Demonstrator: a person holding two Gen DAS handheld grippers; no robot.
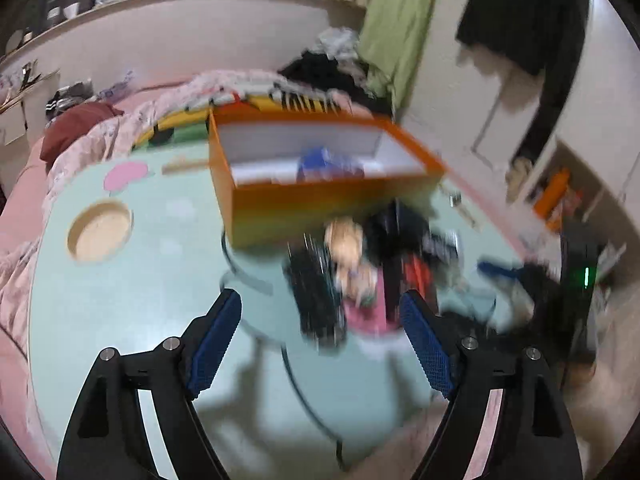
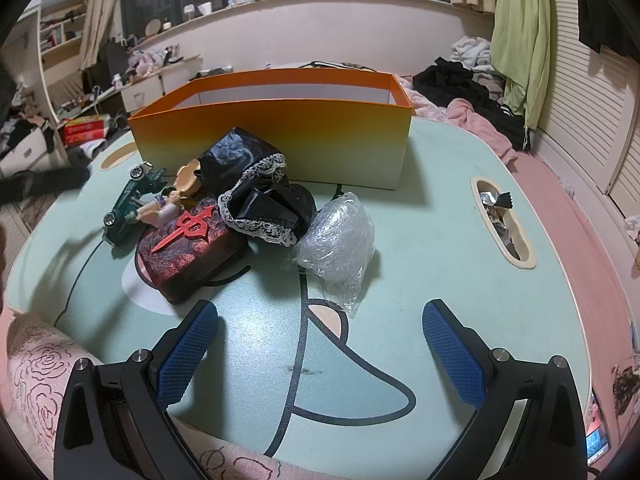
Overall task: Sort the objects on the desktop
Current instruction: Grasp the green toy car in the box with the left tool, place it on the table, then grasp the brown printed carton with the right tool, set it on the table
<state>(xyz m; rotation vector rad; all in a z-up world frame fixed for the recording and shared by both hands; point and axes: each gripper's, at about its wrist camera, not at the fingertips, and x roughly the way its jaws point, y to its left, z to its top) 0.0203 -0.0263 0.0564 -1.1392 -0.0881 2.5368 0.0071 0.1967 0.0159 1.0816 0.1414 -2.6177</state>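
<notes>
An orange box (image 2: pixel 272 136) stands open-topped at the back of the pale green table (image 2: pixel 440 240). In front of it lies a pile: a green toy car (image 2: pixel 128 204), a small doll (image 2: pixel 164 208), a dark red pouch with a red emblem (image 2: pixel 188 240), black lace-trimmed cloth (image 2: pixel 264 204) and a clear plastic bag (image 2: pixel 340 240). My right gripper (image 2: pixel 320 306) is open above bare table, short of the pile. The left wrist view is blurred. There my left gripper (image 1: pixel 320 298) is open over the pile, and a blue thing (image 1: pixel 320 162) lies inside the orange box (image 1: pixel 320 200).
A round hole (image 1: pixel 100 230) and an oblong slot (image 2: pixel 502 220) holding wrappers are cut into the tabletop. Pink bedding (image 2: pixel 560 208) and piled clothes (image 2: pixel 460 76) surround the table. A dark blurred shape (image 2: pixel 44 182) reaches in at the left edge.
</notes>
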